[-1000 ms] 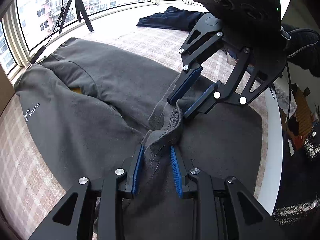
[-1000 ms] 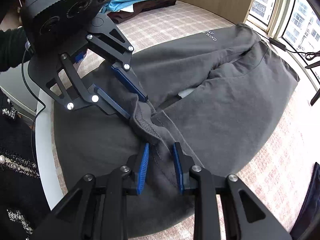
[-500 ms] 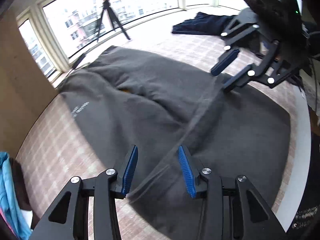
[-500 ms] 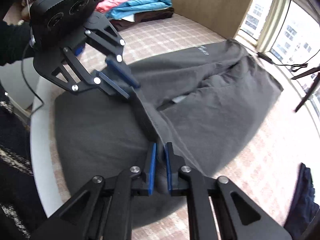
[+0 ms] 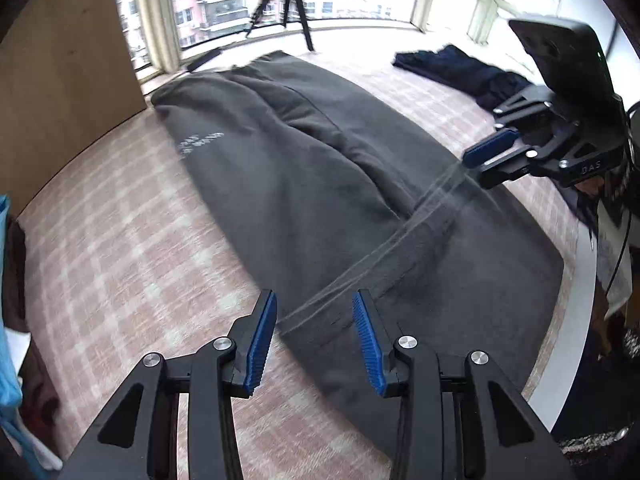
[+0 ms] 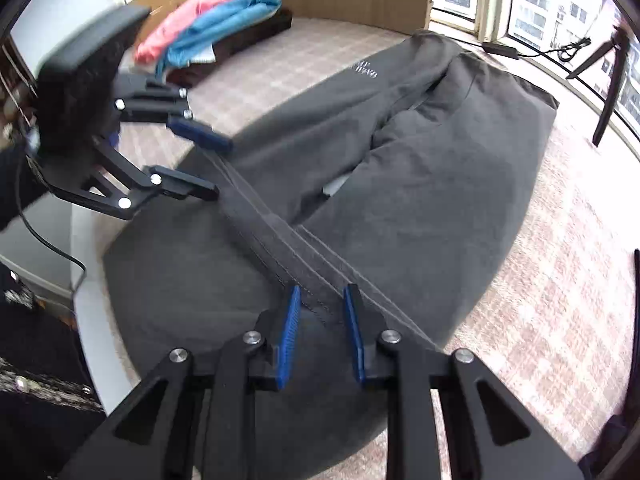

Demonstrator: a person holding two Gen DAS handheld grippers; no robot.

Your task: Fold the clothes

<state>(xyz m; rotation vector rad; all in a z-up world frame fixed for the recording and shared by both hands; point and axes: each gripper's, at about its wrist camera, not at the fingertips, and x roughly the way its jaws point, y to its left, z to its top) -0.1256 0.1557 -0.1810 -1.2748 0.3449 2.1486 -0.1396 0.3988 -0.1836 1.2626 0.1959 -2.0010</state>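
Observation:
A dark grey garment (image 5: 300,168) (image 6: 440,200) with a small white print lies spread over the bed. Its stitched hem (image 5: 380,252) (image 6: 280,236) runs raised and taut in a straight band between the two grippers. My left gripper (image 5: 314,306) (image 6: 220,168) stands open at the hem's far corner. The fabric edge passes loosely between its blue pads. My right gripper (image 6: 323,292) (image 5: 474,170) is at the other end, and its jaws are closing on the hem band that fills the gap.
The bed has a pink plaid cover (image 5: 120,260) and a white rim (image 5: 580,340). A navy garment (image 5: 460,68) lies near the windows. Pink and blue clothes (image 6: 224,20) are piled by the wooden wall panel (image 5: 60,80). A tripod (image 5: 292,4) stands on the sill.
The left gripper let go of the bunched hem, opened and slid along it away from the right gripper to the garment's corner. The hem went from bunched to stretched straight.

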